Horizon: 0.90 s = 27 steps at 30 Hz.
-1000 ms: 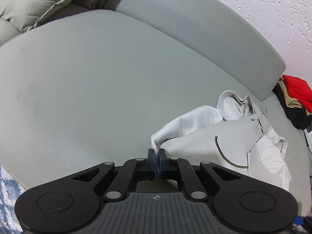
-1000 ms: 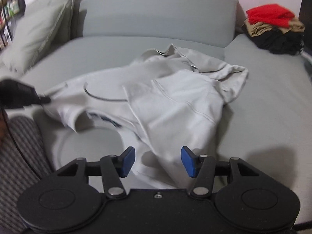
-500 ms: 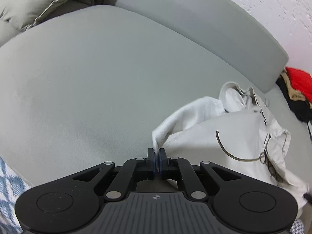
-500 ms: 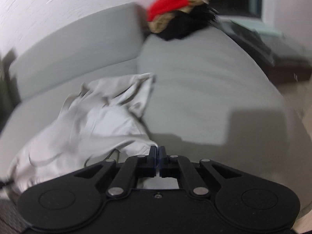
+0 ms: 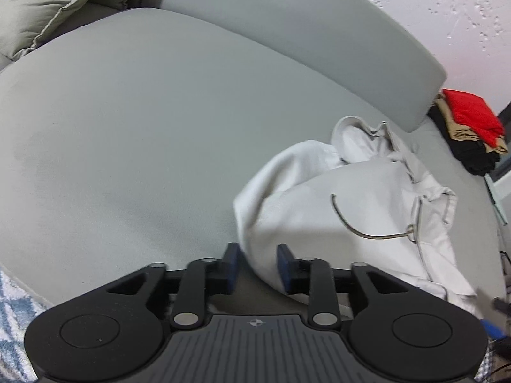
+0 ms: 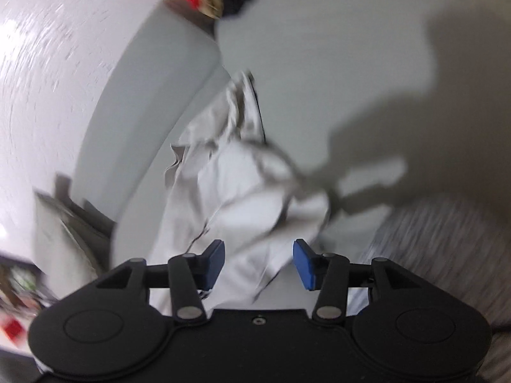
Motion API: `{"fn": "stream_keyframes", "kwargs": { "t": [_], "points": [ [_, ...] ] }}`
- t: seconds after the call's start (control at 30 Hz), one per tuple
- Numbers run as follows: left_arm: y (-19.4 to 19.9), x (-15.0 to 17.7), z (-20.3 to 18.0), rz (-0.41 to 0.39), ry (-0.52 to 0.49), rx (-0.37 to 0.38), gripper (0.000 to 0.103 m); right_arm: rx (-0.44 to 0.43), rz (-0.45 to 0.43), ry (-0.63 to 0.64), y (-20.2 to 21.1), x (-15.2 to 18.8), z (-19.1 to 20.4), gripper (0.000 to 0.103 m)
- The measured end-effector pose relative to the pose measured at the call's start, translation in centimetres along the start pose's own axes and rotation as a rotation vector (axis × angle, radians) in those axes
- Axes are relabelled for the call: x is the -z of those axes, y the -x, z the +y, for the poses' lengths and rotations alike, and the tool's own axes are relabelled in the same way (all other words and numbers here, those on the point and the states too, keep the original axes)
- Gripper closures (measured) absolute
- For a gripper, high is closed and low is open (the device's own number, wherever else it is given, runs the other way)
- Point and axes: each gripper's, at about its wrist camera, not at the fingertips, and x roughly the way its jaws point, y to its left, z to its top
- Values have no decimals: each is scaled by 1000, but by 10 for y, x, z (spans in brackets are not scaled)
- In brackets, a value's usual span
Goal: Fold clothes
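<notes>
Lying crumpled on grey sofa (image 5: 134, 134), white hoodie (image 5: 361, 204), both hand-held grippers (image 5: 257, 263) (image 6: 258, 263) apart.

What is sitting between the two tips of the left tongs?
In the left wrist view, a fold of the white hoodie lies between the open left tongs, ungripped.

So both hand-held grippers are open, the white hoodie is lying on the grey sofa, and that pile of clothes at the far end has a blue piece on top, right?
Not quite: the top piece of the pile is red, not blue, as the left wrist view shows. The rest holds: the left hand-held gripper and right hand-held gripper are both open, and the white hoodie lies on the grey sofa.
</notes>
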Motion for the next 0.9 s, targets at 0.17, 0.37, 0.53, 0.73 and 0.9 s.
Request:
{"fn": "stream_keyframes", "kwargs": {
  "t": [0.17,0.37,0.53,0.73,0.9],
  "points": [
    [-8,-2,-8,23,-15,-18,61,12,-18,-172,-33,14,-11,62],
    [-11,-6,2,42,53,27,60,-9,-67,-151,-62,10,-11,49],
    [-8,-6,11,50,91,77,60,-156,-37,-150,-60,12,-19,82],
    [-3,-4,20,74,127,133,60,-230,51,-157,-31,19,-21,94],
    [-8,-5,22,101,178,170,60,-185,29,-155,-39,10,-23,64]
  ]
}}
